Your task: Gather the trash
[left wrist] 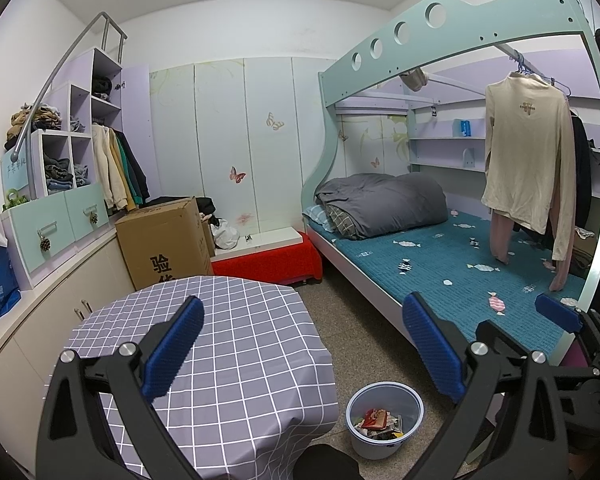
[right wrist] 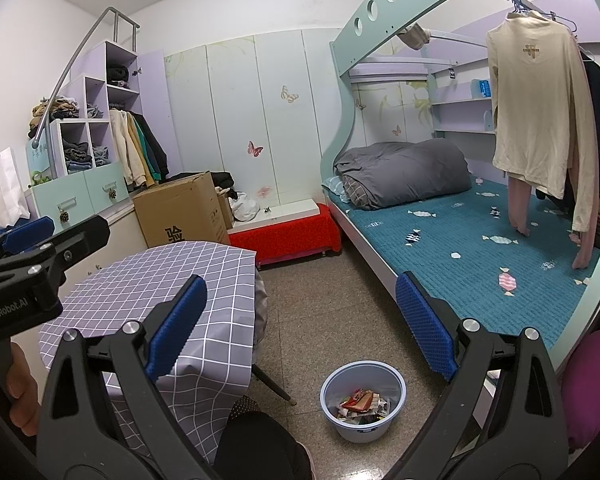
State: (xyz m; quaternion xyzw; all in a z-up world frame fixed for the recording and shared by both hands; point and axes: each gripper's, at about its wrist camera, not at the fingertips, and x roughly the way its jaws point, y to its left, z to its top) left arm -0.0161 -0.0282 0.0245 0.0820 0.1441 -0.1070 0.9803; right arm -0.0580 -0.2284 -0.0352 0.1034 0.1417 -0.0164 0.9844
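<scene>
A small pale-blue bin stands on the speckled floor between the table and the bed, holding crumpled wrappers and paper. My left gripper is open and empty, raised above the table's right edge and the floor. In the right wrist view the same bin with its trash sits low in the middle. My right gripper is also open and empty, up above the floor. One blue finger of the right gripper shows at the right of the left view.
A round table under a grey checked cloth fills the lower left. Behind it are a cardboard box and a red-covered bench. A bunk bed with a teal sheet and hanging clothes lines the right.
</scene>
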